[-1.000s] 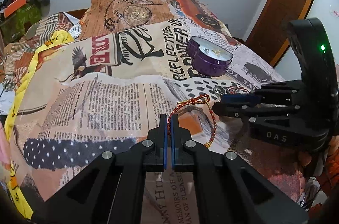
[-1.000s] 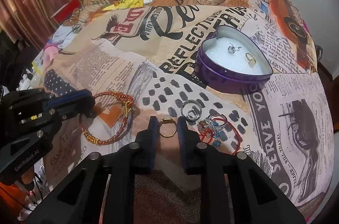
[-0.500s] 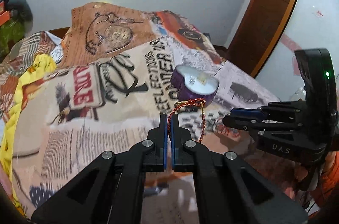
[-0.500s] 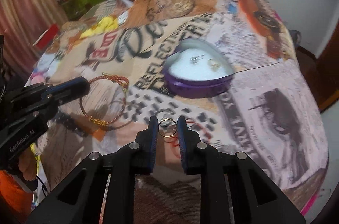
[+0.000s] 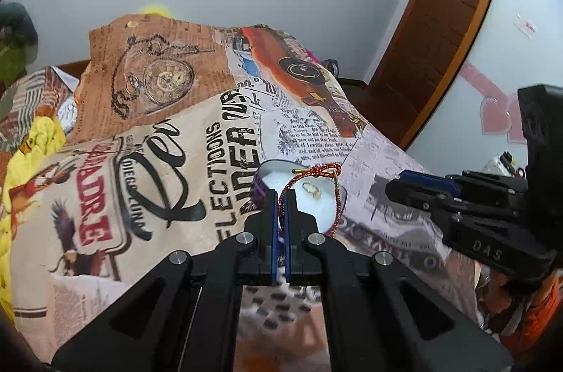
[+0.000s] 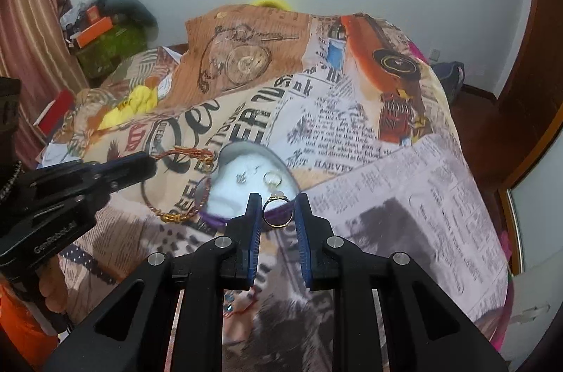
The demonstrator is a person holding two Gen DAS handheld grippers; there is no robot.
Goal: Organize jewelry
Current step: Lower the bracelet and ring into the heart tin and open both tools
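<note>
My left gripper (image 5: 280, 200) is shut on a red and gold cord bracelet (image 5: 336, 192) and holds it in the air over the purple heart-shaped tin (image 5: 258, 187). In the right wrist view the bracelet (image 6: 176, 184) hangs from the left gripper (image 6: 149, 164) just left of the tin (image 6: 242, 192). My right gripper (image 6: 278, 208) is shut on a gold ring (image 6: 277, 213), held above the tin's near rim. A gold ring (image 6: 272, 178) and a small silver piece (image 6: 242, 177) lie on the tin's white lining. The right gripper (image 5: 404, 184) shows at the right of the left wrist view.
The bed is covered by a newspaper-print sheet (image 6: 352, 133). More jewelry with red cord (image 6: 242, 305) lies on the sheet under my right gripper. Cluttered boxes (image 6: 98, 31) and a curtain stand at the far left. A wooden door (image 5: 447, 20) is at the right.
Both grippers have risen from the sheet and moved forward toward the tin, each carrying its piece. The bracelet and the ring now hang over the tin.
</note>
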